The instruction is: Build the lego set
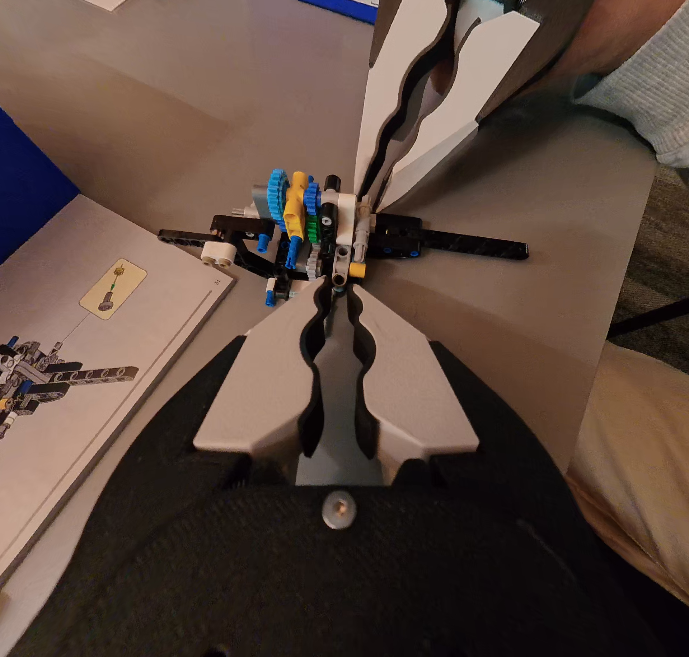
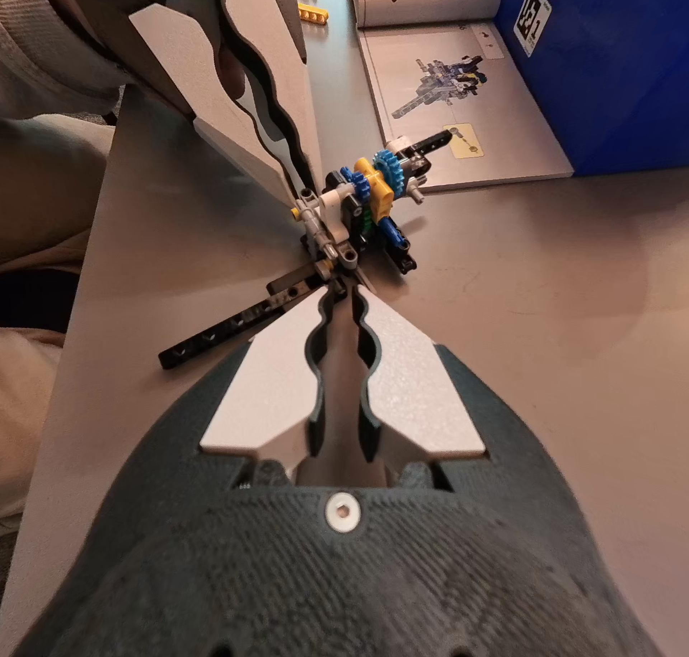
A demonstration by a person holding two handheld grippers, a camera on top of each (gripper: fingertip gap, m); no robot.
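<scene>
The left claw (image 1: 337, 284) is nearly pressed together, its tips pinching a small tan-grey pin end (image 1: 338, 278) at the near bottom of the model (image 1: 317, 228). The right claw (image 2: 345, 284) is likewise almost closed, nipping the model's edge by a grey connector (image 2: 348, 256) — what exactly sits between its tips is too cramped to tell. In the left wrist view the right claw (image 1: 373, 201) comes down from above and meets the model by a light grey axle (image 1: 362, 228).

The model rests on the desk (image 1: 484, 322) between the two claws: a light blue gear (image 1: 277, 199), a yellow connector (image 1: 296, 206), a smaller dark blue gear (image 1: 312, 199) and a green gear (image 1: 315, 228) stacked side by side, with a white block (image 1: 346, 217) next to them. A long black beam (image 1: 473, 245) sticks out on one side, a shorter black arm (image 1: 186, 237) with a white piece (image 1: 218, 256) on the other.

Just beside the model lies an open booklet (image 1: 112, 340) (the short arm overlaps its page). A blue box (image 2: 615, 79) stands behind it, and a yellow beam (image 2: 313, 13) lies farther off — well apart from the build.
</scene>
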